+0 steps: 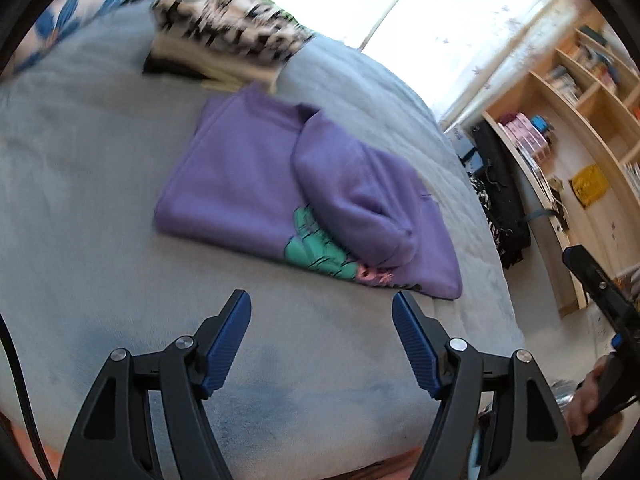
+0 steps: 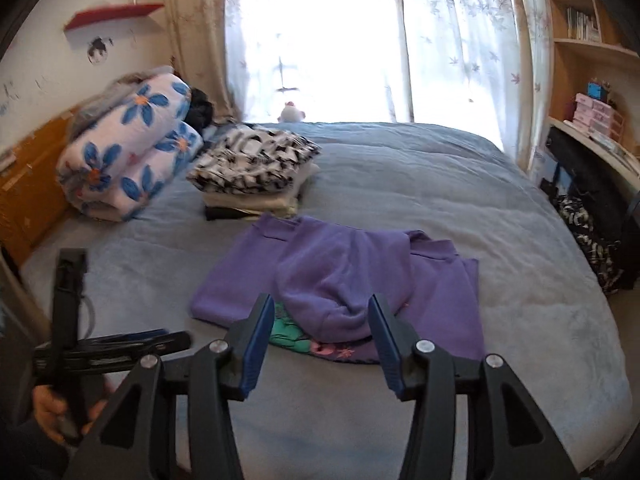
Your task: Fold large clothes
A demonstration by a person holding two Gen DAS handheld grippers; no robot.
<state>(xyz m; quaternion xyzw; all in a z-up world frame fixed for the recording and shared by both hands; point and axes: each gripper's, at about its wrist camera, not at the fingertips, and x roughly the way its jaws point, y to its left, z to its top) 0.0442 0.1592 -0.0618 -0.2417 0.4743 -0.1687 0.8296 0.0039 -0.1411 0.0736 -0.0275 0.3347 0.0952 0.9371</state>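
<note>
A purple sweatshirt [image 1: 248, 176] [image 2: 360, 272] with a green and pink print lies folded on the blue-grey bedspread [image 1: 100, 200] [image 2: 400, 168], one sleeve laid across its front. My left gripper [image 1: 322, 304] hovers open over bare bedspread just short of the sweatshirt's near edge, with nothing between its fingers. My right gripper [image 2: 322, 308] is open too, above the sweatshirt's near hem, and the folded sleeve shows through the gap without the pads touching it. Each gripper appears at the edge of the other's view, held by a hand.
A stack of folded clothes topped by a black-and-white patterned piece [image 2: 256, 160] [image 1: 232, 28] sits behind the sweatshirt. A rolled floral quilt [image 2: 132, 148] lies at the bed's left. Wooden shelves [image 1: 580, 92] and a dark bag [image 2: 588, 240] stand to the right, beyond the bed's edge.
</note>
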